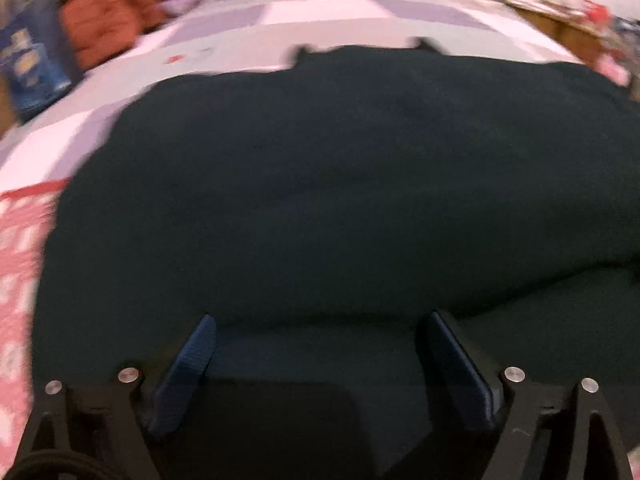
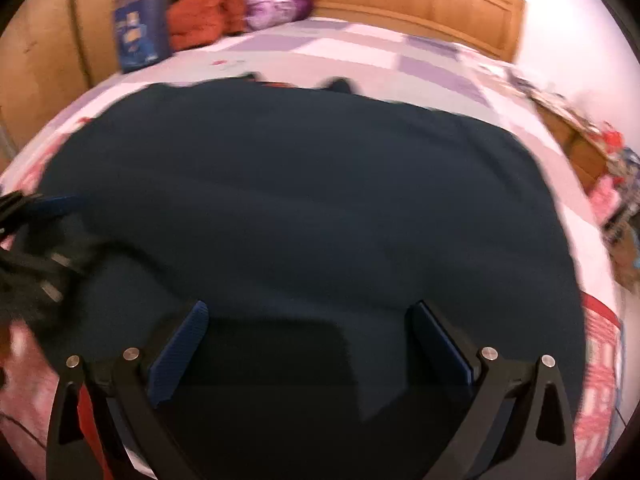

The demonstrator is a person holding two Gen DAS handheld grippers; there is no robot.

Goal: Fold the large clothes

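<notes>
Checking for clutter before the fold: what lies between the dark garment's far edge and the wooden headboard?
In the right wrist view, only checkered bedspread separates dark garment from headboard.

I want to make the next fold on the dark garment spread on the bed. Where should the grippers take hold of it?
Likely the near hem of the dark garment, coming in low from the near side. It lies flat, and both the left gripper and right gripper are already open just over that near part.
</notes>
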